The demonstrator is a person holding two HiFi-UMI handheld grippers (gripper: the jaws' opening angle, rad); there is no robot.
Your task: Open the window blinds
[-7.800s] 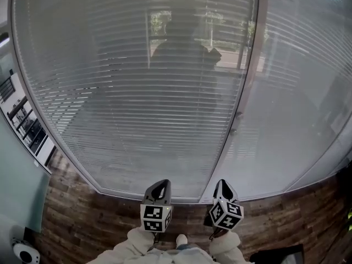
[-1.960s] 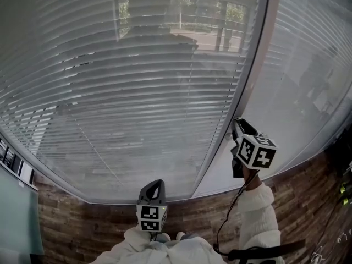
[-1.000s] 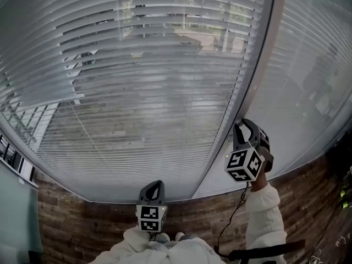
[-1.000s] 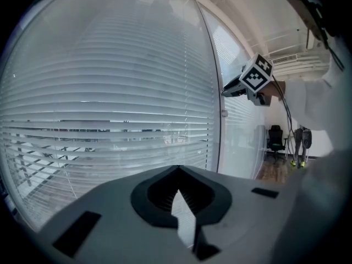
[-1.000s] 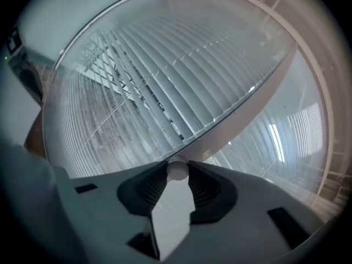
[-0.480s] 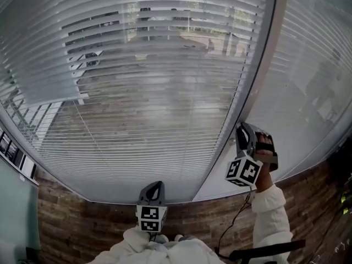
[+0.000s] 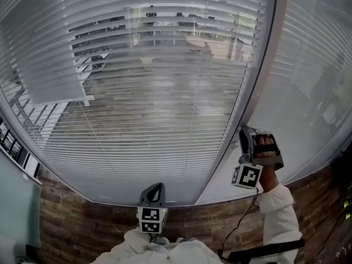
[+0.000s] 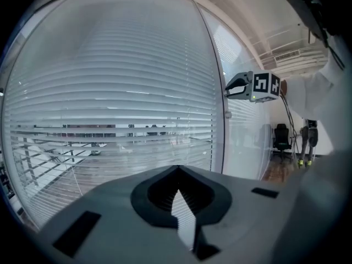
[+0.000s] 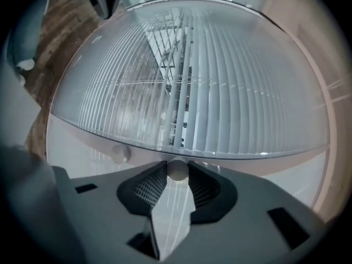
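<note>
At the vertical frame post (image 7: 258, 81) between two glazed panels, the right gripper (image 7: 243, 132) reaches in level, with its marker cube (image 7: 246, 176) turned toward the floor. The right gripper view shows its jaws clamped on a small round knob (image 9: 177, 169), which sits squeezed between the two ribbed pads (image 9: 147, 187) right against the post. A second, similar knob (image 9: 120, 154) stands just beside it on the same post, untouched. The person's hand (image 7: 267, 147) wraps the handle, and a white sleeve (image 7: 278, 213) runs down from it.

The window blinds (image 7: 154, 109) fill the large left panel behind the glass. Their slats lie tilted nearly flat, so the room beyond shows through the gaps: wood flooring, some furniture and a railing at the left. The panel to the right of the post looks more closed and milky.

The left gripper (image 7: 155, 188) hangs low near the person's body, above the wooden plank floor (image 7: 82, 224), well apart from the post. Its jaws meet at the tips with nothing between them, aimed at the blinds.
</note>
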